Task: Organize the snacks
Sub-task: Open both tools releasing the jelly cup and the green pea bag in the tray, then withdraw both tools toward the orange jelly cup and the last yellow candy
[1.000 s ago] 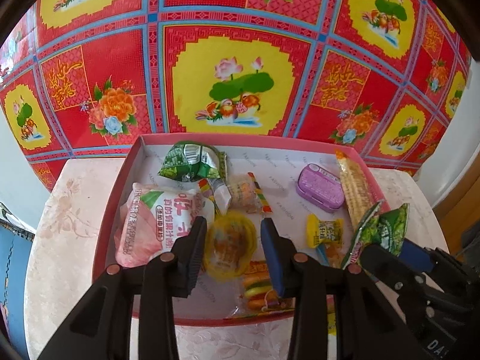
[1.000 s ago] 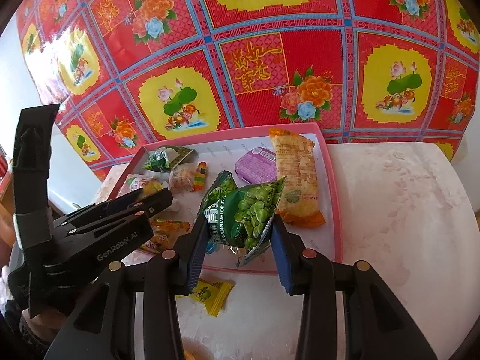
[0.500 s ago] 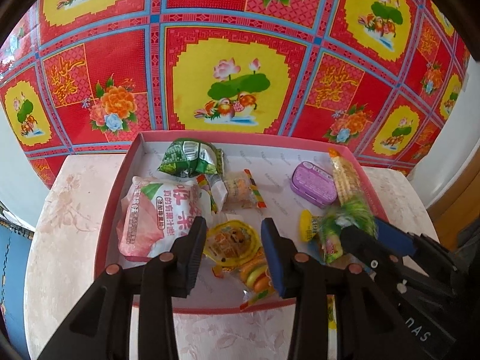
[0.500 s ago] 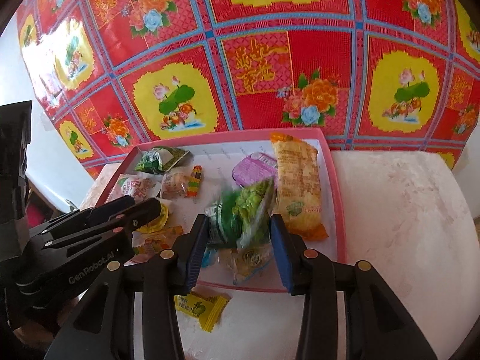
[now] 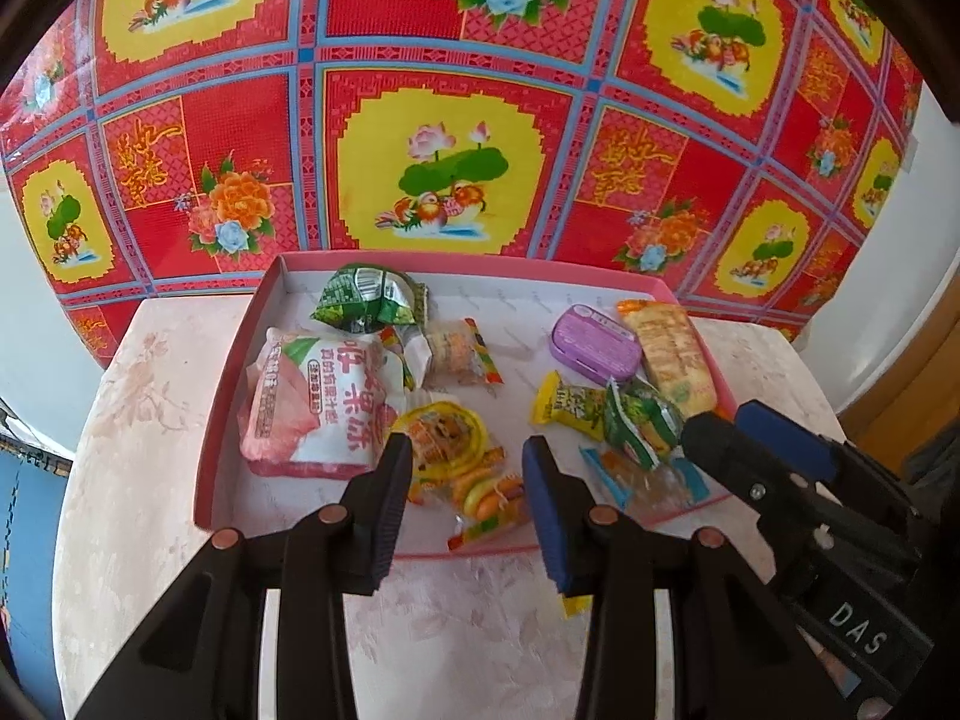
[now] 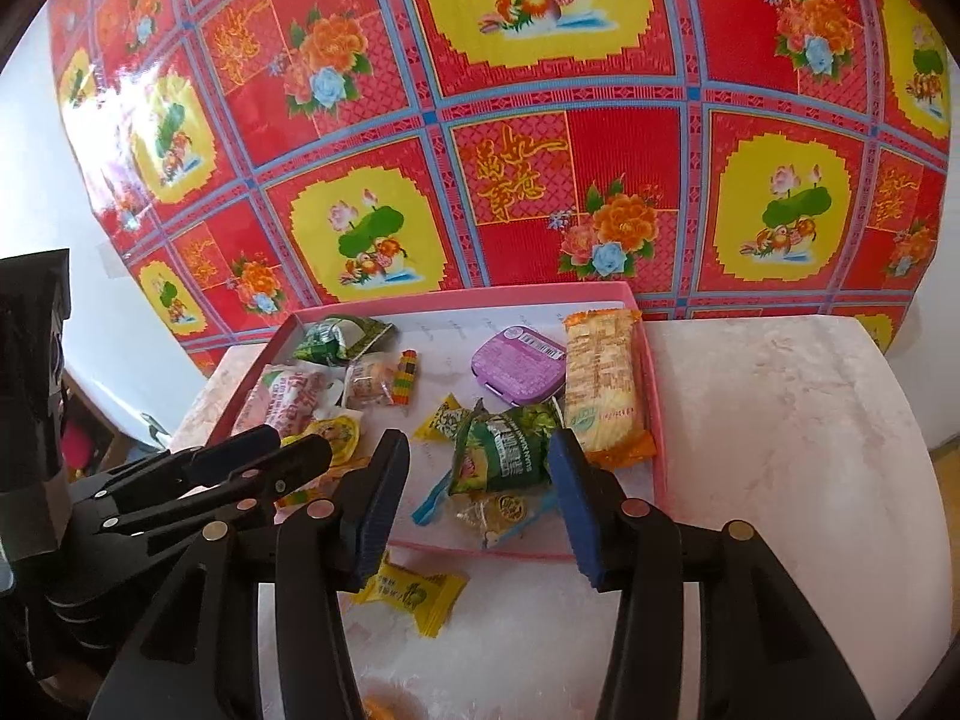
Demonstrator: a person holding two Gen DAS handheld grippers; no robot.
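Legible markings:

- right gripper [image 5: 708, 426]: white letters "DAS" on the black body, seen in the left wrist view
- wall cloth [image 6: 540, 120]: gold Chinese characters in the red squares, too stylised to read with certainty
- pink-and-white snack bag [image 5: 324, 402]: large red Chinese characters and a green label strip, printed upside down in the left wrist view
- green pea packet [image 6: 504, 450]: white Latin lettering, blurred and not readable
- purple tin [image 6: 519, 366]: a white barcode label, digits too small to read
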